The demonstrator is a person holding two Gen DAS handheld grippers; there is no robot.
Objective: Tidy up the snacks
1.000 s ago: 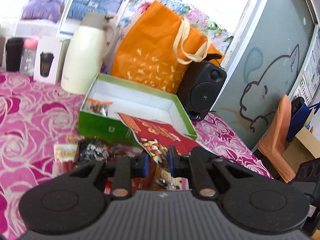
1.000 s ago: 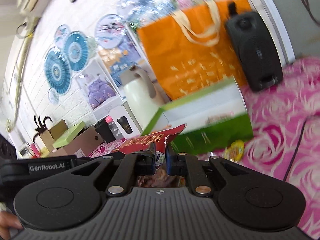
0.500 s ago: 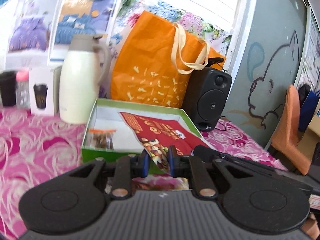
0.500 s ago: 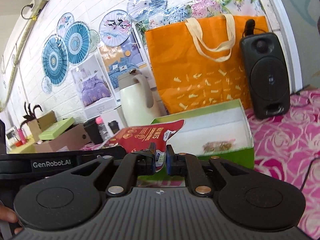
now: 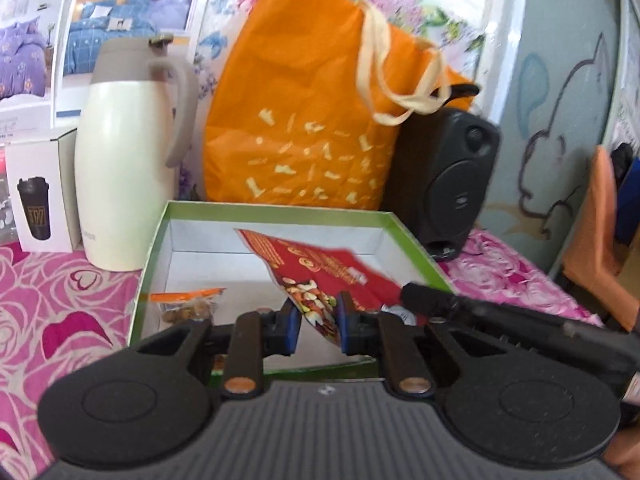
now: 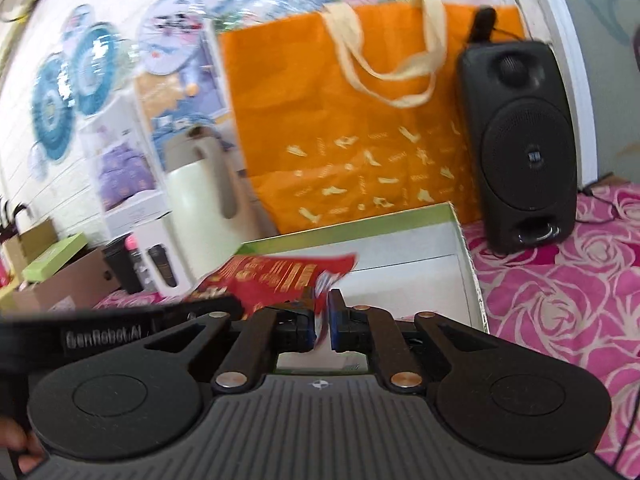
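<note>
A red bag of mixed nuts (image 5: 320, 268) hangs over the open green box (image 5: 156, 236) with white inside. My left gripper (image 5: 317, 320) is shut on the bag's near corner. My right gripper (image 6: 321, 322) is shut on its other edge, and the red bag (image 6: 276, 276) stretches left over the green box (image 6: 460, 236). A small clear packet with an orange top (image 5: 188, 306) lies in the box's front left. The right gripper's body (image 5: 500, 316) crosses the left wrist view at right.
Behind the box stand a cream thermos jug (image 5: 128, 168), an orange tote bag (image 5: 320, 120) and a black speaker (image 5: 448, 184). A white cup carton (image 5: 40, 196) stands at left. The table has a pink rose cloth (image 6: 560, 288).
Both grippers have carried the red bag forward and lower, from in front of the box to over its inside. The box looks nearer and larger.
</note>
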